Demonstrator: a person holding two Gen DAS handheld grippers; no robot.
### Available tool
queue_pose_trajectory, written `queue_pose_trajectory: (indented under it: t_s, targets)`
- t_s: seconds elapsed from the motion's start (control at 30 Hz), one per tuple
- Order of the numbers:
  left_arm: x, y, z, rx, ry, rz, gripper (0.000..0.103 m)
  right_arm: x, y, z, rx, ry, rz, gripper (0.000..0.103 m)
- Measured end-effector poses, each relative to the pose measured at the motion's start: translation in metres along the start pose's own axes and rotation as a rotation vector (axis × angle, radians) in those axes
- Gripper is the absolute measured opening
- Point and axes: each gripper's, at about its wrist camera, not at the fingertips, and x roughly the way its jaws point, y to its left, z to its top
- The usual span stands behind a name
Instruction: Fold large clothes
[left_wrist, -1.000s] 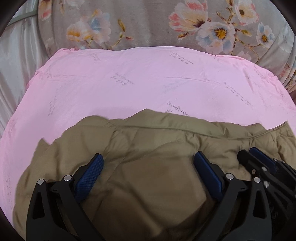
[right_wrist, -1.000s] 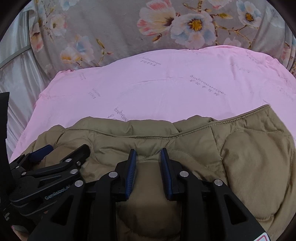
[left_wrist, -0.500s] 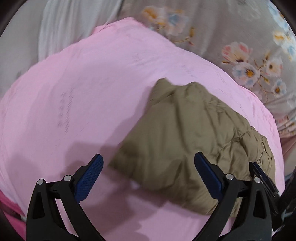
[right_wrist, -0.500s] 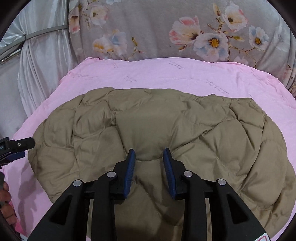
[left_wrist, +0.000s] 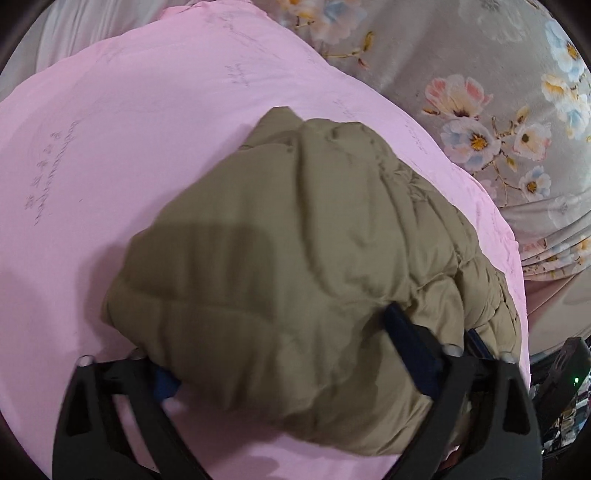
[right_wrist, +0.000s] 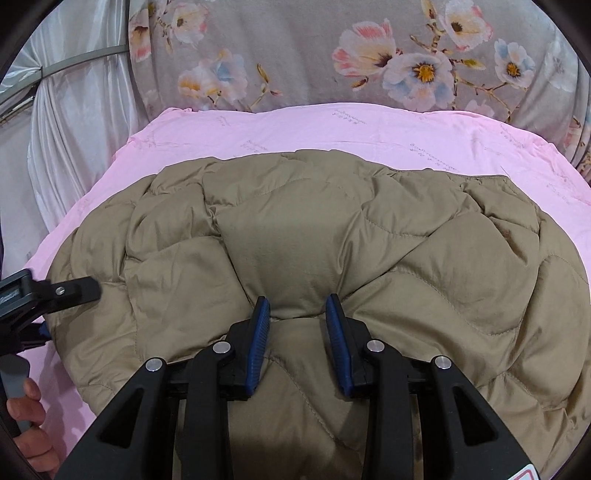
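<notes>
A khaki quilted puffer jacket (right_wrist: 332, 236) lies folded in a thick bundle on a pink sheet (right_wrist: 332, 129); it also shows in the left wrist view (left_wrist: 303, 251). My right gripper (right_wrist: 298, 314) is shut on a pinched fold of the jacket at its near edge. My left gripper (left_wrist: 291, 354) is open wide, its jaws around the jacket's left end; its left finger is partly hidden under the fabric. The left gripper also shows at the left edge of the right wrist view (right_wrist: 55, 295), at the jacket's side.
The pink sheet (left_wrist: 110, 147) covers the work surface. Grey floral fabric (right_wrist: 369, 55) lies behind it, also in the left wrist view (left_wrist: 480, 92). A white satin curtain (right_wrist: 74, 129) hangs at the left. A hand (right_wrist: 26, 424) holds the left gripper's handle.
The left gripper swung off the jacket's top to its left end and closed in around it, still open. The right gripper kept its pinch as the jacket flattened out into a folded bundle.
</notes>
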Motion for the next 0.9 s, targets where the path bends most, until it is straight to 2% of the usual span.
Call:
queue_pose_trajectory:
  t_s: [0.03,0.07,0.1,0.13,0.17,0.2,0.23,0.33,0.43,0.53,0.6,0.67,0.8,0.9]
  targets:
    - [-0.002,-0.004,0.002,0.008,-0.011,0.012,0.059,-0.002,-0.001,0.001,0.006,0.002,0.003,0.032]
    - [-0.005,-0.007,0.006,0.014,-0.018,0.012,0.051,-0.008,-0.002,0.002,0.017,0.012,0.000,0.030]
    - [-0.014,-0.008,0.009,0.021,-0.035,0.005,0.035,-0.015,-0.003,0.002,0.036,0.018,0.003,0.028]
    - [-0.022,-0.007,0.013,0.026,-0.047,-0.015,0.027,-0.026,-0.005,0.001,0.063,0.022,0.022,0.021]
    - [-0.031,-0.005,0.017,0.029,-0.054,-0.045,0.025,-0.035,-0.004,0.000,0.073,0.029,0.041,0.011]
    - [-0.038,-0.004,0.020,0.033,-0.059,-0.068,0.022,-0.047,-0.003,-0.003,0.066,0.040,0.054,0.006]
    - [-0.046,-0.003,0.022,0.042,-0.067,-0.088,0.020,-0.054,-0.001,-0.006,0.054,0.047,0.058,0.000]
    - [-0.070,-0.011,0.022,0.094,-0.106,-0.101,0.018,-0.060,0.011,-0.017,0.003,0.109,0.083,0.000]
    - [-0.099,-0.030,0.019,0.159,-0.157,-0.114,0.017,-0.044,0.021,-0.023,0.000,0.158,0.120,0.001]
    - [-0.133,-0.058,0.015,0.259,-0.215,-0.140,0.016,-0.027,0.028,-0.023,0.046,0.178,0.204,0.002]
    - [-0.152,-0.081,0.012,0.327,-0.254,-0.159,0.016,-0.019,0.032,-0.021,0.084,0.183,0.309,0.002]
    - [-0.167,-0.112,0.008,0.406,-0.278,-0.195,0.016,-0.021,0.028,-0.017,0.128,0.194,0.379,0.001]
    - [-0.169,-0.175,-0.003,0.537,-0.277,-0.263,0.016,-0.068,-0.003,-0.008,0.153,0.122,0.342,0.001]
    - [-0.151,-0.223,-0.020,0.631,-0.237,-0.301,0.016,-0.109,-0.047,-0.009,0.179,0.055,0.212,0.001]
